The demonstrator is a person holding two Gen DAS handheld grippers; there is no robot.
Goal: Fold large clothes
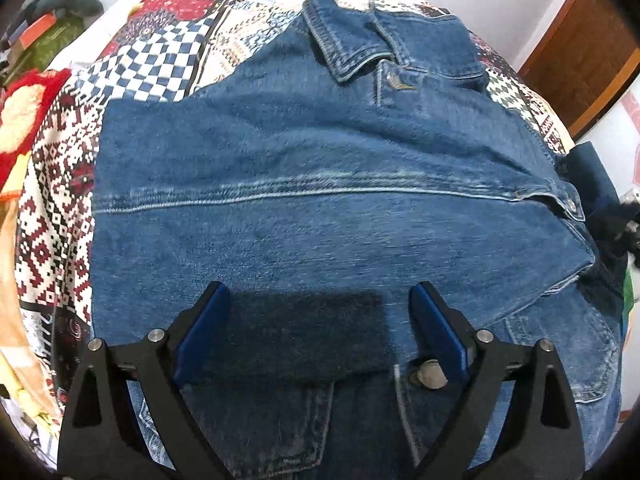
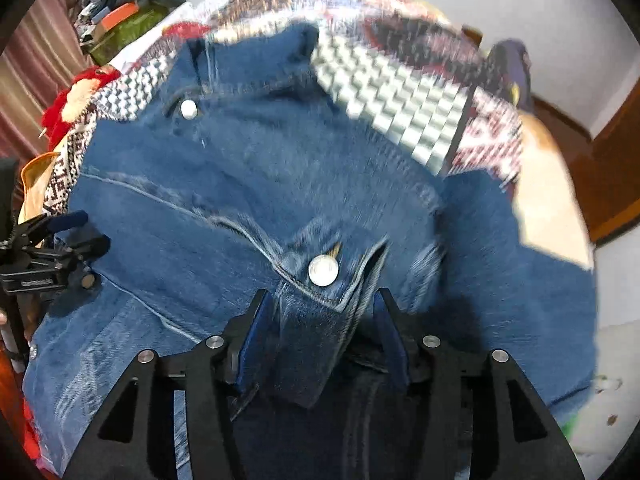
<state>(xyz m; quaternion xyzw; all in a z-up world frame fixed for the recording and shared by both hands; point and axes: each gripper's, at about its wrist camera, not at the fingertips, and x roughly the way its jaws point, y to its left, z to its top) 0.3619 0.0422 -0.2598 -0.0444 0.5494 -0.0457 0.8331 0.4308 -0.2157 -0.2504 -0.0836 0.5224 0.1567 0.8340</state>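
Note:
A blue denim jacket (image 1: 320, 152) lies spread on a patterned bedspread, its collar (image 1: 344, 40) at the far side. My left gripper (image 1: 319, 288) hovers over the jacket's near part with its jaws wide open and nothing between them. A metal button (image 1: 430, 374) shows by its right finger. In the blurred right wrist view the jacket (image 2: 240, 184) fills the middle. My right gripper (image 2: 322, 294) stands open around a buttoned denim flap (image 2: 308, 340). The flap lies against the left pad, with a dark gap at the right pad. A silver button (image 2: 323, 270) sits just beyond the fingertips.
The patchwork bedspread (image 1: 160, 60) runs under and beyond the jacket. A red fuzzy item (image 1: 24, 120) and a pile of clutter (image 1: 52, 32) lie at the far left. Wooden trim (image 1: 580, 60) and a white wall stand at the right. A black clamp frame (image 2: 44, 268) sits at the left edge.

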